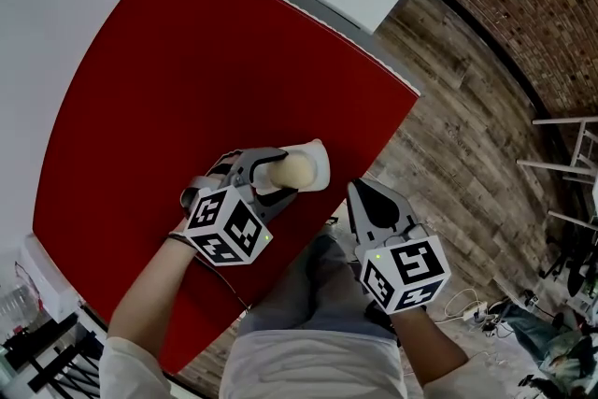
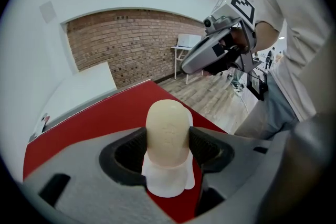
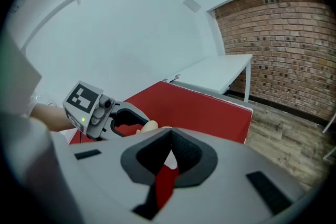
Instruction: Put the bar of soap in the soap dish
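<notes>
Holding the bar of soap (image 2: 168, 134) in the left tool (image 1: 273, 173), jaws clamped across its narrow width, right over the white soap dish (image 2: 167, 185) on the red worktop (image 1: 187, 61). Can't tell if it's touching the dish. Right tool (image 3: 170, 145) is closed on nothing, off to the side.

Risks: the grip looks to sit on the bar's near part, so the bar could pivot or slip. Opening while it's tilted could roll it off the dish rim. A downward push could shove the dish.

Long axis looks in line with the tool, rounded end pointing away from it.
</notes>
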